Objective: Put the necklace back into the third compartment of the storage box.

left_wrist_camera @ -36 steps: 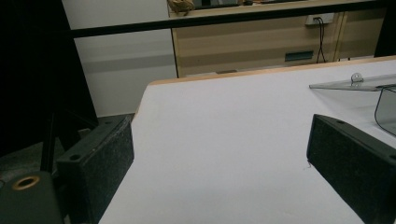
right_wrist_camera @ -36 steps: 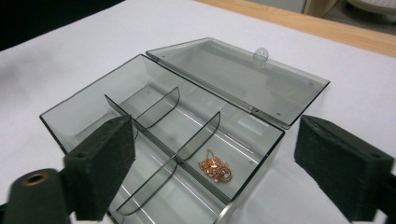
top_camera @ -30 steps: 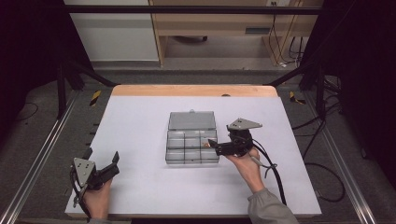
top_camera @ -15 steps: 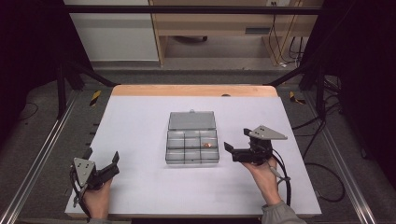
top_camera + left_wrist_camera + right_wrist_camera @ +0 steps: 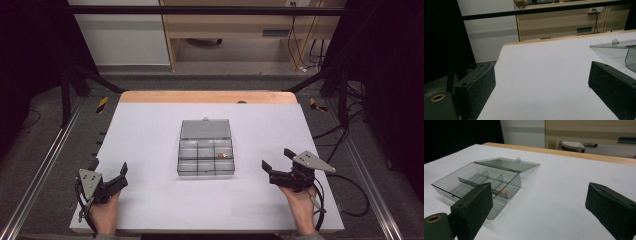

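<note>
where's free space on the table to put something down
Bare table lies between the left gripper and the open compartment box, and between the box and the right gripper. The near edge is taken by both hands.

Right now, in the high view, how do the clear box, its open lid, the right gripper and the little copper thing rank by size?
1. Clear box
2. Open lid
3. Right gripper, near the lid's size; unsure
4. Copper piece

A clear grey plastic compartment box (image 5: 206, 159) lay near the middle of the white bench (image 5: 150, 130), its hinged lid (image 5: 205, 129) folded fully open and resting flat behind it. Dividers split the tray into small compartments. One small orange-brown piece (image 5: 223, 155) sat in a compartment at the right end of the middle row.
</note>
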Motion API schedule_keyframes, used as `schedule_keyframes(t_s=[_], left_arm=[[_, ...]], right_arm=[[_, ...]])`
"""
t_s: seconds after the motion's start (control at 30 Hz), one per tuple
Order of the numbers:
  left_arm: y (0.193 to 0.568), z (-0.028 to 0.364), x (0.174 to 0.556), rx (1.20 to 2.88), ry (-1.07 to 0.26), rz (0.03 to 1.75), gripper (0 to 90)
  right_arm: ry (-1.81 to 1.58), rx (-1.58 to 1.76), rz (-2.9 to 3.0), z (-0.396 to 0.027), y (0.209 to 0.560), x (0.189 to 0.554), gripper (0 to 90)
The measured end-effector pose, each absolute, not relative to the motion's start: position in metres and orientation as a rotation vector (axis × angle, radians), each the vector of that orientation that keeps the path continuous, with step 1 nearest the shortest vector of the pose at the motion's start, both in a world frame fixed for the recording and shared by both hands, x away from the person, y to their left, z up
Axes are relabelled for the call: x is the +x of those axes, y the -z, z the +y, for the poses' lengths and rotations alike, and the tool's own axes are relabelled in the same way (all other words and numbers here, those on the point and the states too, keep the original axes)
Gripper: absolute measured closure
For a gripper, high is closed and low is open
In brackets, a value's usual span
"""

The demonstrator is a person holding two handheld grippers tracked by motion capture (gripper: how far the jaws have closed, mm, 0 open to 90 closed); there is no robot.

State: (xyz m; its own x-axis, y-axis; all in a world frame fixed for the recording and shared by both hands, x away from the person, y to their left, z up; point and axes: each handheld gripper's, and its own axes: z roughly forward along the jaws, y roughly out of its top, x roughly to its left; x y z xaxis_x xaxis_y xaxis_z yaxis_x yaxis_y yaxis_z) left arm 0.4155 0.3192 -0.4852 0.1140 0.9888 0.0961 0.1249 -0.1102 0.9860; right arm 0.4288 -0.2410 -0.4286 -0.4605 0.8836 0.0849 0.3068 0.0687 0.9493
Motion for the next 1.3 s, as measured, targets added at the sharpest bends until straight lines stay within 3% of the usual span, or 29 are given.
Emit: schedule_keyframes(t_s=[0.53,1.3], left_arm=[[0.485,0.319,0.416,1.434,-1.141,1.172,7.1],[0.485,0.319,0.415,1.433,-1.141,1.172,7.1]], right_arm=[[-1.398,1.312,1.575,-0.275,0.468,0.4,7.6],[-1.365,1.3,1.593,-0.268,0.481,0.394,7.6]])
